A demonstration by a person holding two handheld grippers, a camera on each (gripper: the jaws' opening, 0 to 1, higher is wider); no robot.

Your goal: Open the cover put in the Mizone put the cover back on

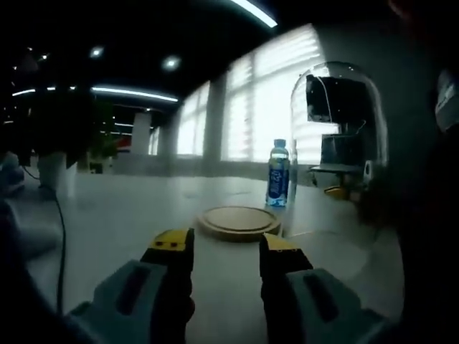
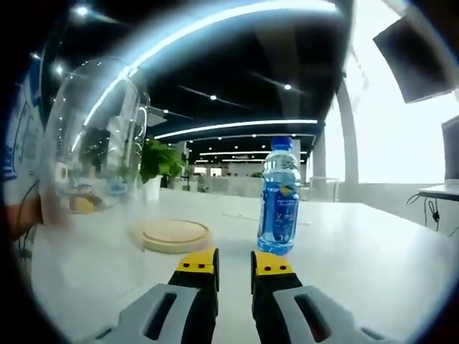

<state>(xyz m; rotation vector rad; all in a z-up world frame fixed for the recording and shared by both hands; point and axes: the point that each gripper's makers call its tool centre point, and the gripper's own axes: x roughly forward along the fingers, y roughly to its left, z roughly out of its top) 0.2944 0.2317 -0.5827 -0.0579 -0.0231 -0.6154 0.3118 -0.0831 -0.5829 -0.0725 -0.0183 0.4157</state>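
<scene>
Blue Mizone bottle upright just beyond right jaws.

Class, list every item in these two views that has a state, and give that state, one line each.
Glass cover: lifted off the base.
Wooden base: bare, flat on the table.
Bottle: upright on the table, cap on.
Left tool: open, empty.
Right tool: slightly open, empty.

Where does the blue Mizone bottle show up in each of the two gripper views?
Left gripper view: the Mizone bottle stands right of centre, beyond the round wooden base.
Right gripper view: it stands just right of centre, close above the jaws.
Shared landmark: the wooden base, left of the bottle in both.
</scene>
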